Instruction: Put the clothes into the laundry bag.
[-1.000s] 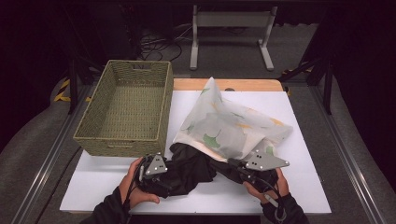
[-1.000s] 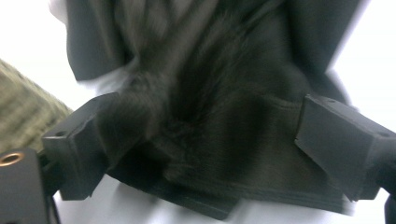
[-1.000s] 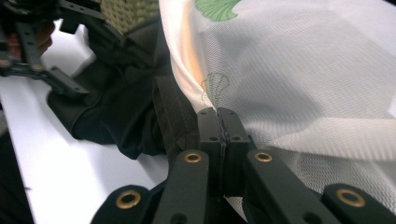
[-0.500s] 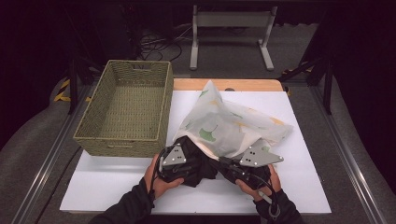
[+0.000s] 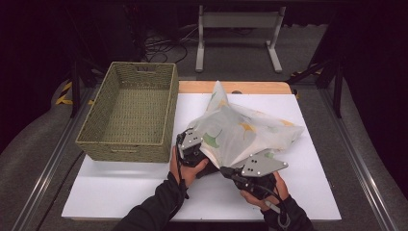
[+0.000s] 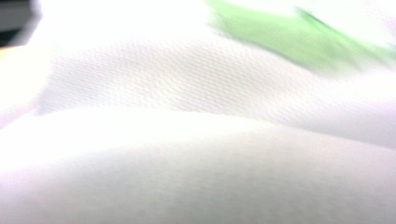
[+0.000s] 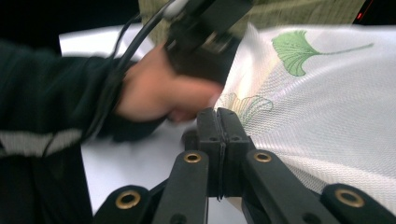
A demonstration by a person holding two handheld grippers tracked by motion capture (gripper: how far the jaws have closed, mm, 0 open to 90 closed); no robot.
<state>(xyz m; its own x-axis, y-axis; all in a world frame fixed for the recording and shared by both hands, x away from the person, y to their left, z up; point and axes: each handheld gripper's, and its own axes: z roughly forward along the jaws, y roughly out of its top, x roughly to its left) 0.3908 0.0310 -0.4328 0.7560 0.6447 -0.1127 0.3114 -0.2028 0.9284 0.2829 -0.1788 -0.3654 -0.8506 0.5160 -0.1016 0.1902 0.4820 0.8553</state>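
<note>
Right gripper [image 7: 219, 116] jaws pinch the cloth [image 5: 245, 132] hem; left gripper [image 5: 192, 147] jaws just closed — cloth edge caught between.

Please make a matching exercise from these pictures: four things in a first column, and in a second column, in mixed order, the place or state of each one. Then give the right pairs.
Things:
1. wicker basket
2. leaf-print cloth
3. right gripper
4. white board

Places or states:
A. covers the tabletop under everything
B. stands empty at the left
C. lies bunched up in the middle
D. jaws pressed together, at the cloth's near edge

Right pairs: 1-B, 2-C, 3-D, 4-A
</note>
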